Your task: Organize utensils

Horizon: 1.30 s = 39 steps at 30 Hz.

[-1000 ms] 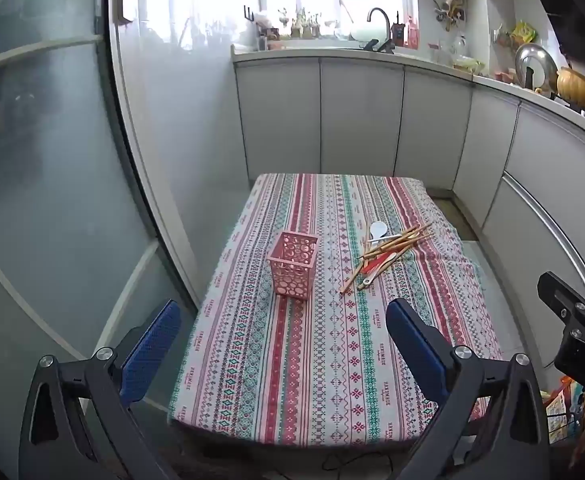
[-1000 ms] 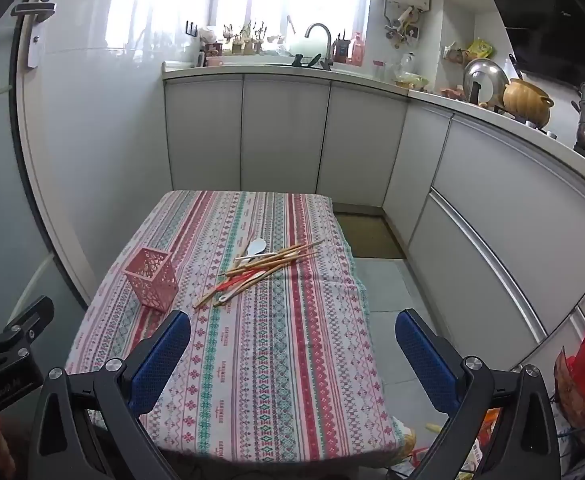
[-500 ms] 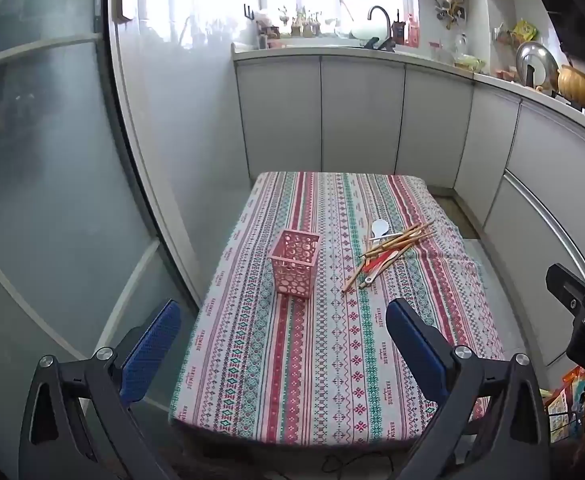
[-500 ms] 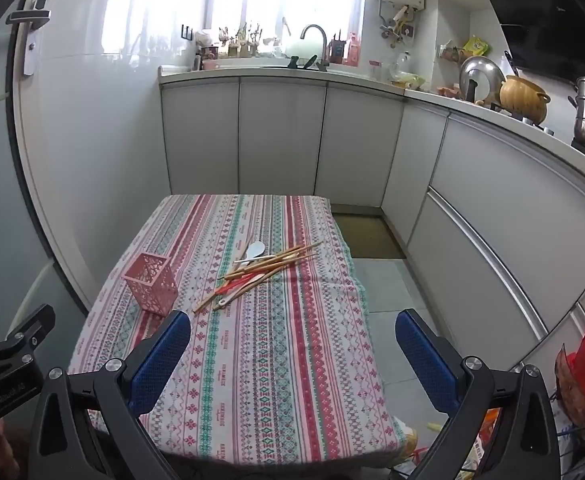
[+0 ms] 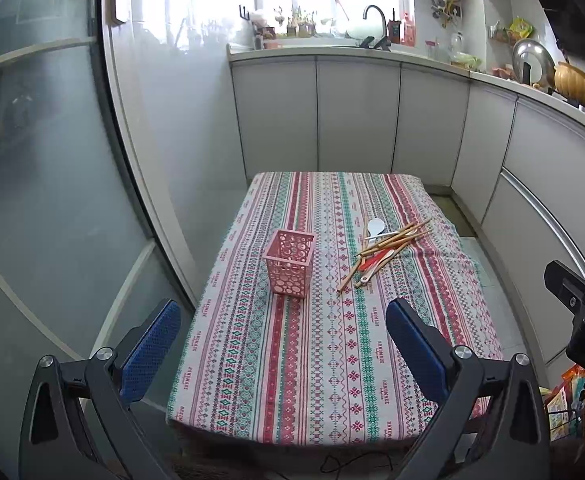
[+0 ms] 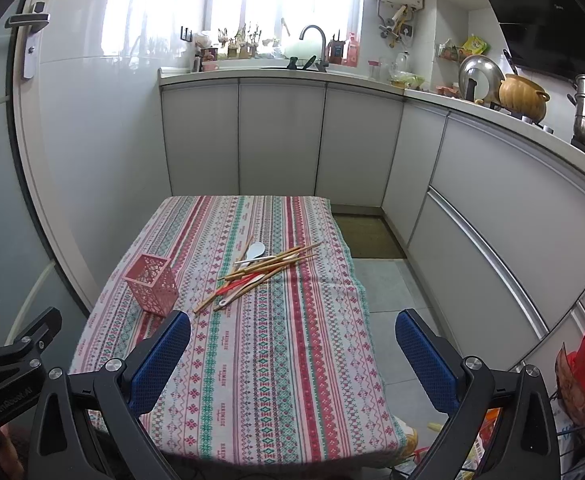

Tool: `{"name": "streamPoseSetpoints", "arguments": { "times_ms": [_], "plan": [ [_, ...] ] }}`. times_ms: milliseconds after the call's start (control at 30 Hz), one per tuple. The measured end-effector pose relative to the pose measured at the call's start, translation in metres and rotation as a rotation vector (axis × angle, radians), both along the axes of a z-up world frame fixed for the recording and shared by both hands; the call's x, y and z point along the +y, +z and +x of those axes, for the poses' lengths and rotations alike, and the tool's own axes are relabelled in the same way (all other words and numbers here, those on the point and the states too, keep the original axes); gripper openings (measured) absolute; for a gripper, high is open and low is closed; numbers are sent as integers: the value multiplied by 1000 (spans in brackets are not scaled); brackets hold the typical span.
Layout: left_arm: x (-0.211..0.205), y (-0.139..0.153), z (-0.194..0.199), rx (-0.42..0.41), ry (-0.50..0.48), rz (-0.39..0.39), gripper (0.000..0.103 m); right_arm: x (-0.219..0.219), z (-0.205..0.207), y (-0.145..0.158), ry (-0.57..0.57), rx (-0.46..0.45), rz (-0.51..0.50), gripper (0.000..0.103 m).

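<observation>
The pink perforated holder (image 5: 289,261) stands upright on the striped tablecloth (image 5: 304,360) that covers the worktop, open end up, positioned to receive utensils dropped in vertically. Just to its right, but apart from it, lies the loose utensil pile (image 5: 380,246): wooden chopsticks (image 6: 270,266) crossed over one another, a white spoon (image 6: 254,251) at the far edge, and a red-handled piece whose type cannot be resolved from either view. None of the pile is in the holder, so the sorting appears not yet begun.

The left gripper (image 5: 282,346) is held low at the near edge of the worktop, aimed forward along the cloth toward the holder. Its jaws are spread wide with nothing between them. The right gripper (image 6: 292,346) is held level beside it, aimed toward the pile, jaws likewise fully apart and empty. Both are well short of the utensils, a stance consistent with an approach.
</observation>
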State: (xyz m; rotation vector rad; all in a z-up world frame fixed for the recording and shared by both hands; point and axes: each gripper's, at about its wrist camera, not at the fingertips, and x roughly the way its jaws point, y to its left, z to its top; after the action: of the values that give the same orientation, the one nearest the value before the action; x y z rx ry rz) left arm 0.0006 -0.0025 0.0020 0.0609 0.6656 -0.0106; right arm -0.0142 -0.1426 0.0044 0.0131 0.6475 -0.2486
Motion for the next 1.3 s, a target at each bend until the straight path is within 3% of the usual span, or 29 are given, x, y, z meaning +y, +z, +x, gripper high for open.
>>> {"name": "streamPoseSetpoints", "arguments": {
  "times_ms": [1300],
  "plan": [
    [-2,3,-2,-10,5,5,103,0,0,-1,5,1,2,103]
  ]
}}
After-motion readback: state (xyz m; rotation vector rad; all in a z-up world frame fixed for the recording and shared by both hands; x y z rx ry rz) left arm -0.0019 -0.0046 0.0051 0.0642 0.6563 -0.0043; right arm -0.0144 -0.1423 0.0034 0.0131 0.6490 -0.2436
